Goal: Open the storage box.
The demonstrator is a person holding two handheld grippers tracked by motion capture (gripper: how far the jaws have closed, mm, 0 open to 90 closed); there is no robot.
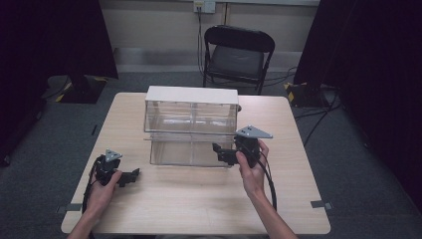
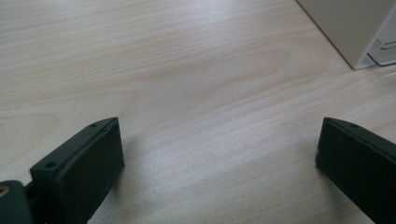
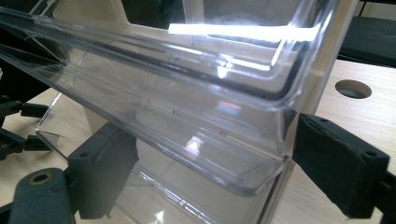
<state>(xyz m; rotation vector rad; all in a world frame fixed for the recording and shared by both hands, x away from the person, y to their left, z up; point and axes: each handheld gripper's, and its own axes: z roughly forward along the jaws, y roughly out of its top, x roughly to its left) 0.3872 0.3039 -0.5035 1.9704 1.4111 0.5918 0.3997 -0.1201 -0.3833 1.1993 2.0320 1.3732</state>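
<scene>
Clear drawer unit [image 1: 191, 127]; long axis crosswise

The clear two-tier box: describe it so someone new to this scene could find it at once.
On the pale wooden table, toward its far half and ahead of the black folding chair, stands the clear two-tier box. It is see-through plastic with a white top, and the right gripper is at its lower front right corner.

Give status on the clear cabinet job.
Done: right gripper clamped on the edge of the lower clear flap. In hand: flap seems just tilted out. Remaining: swing it fully open; upper flap looks closed. Left gripper sits open on the table.
</scene>
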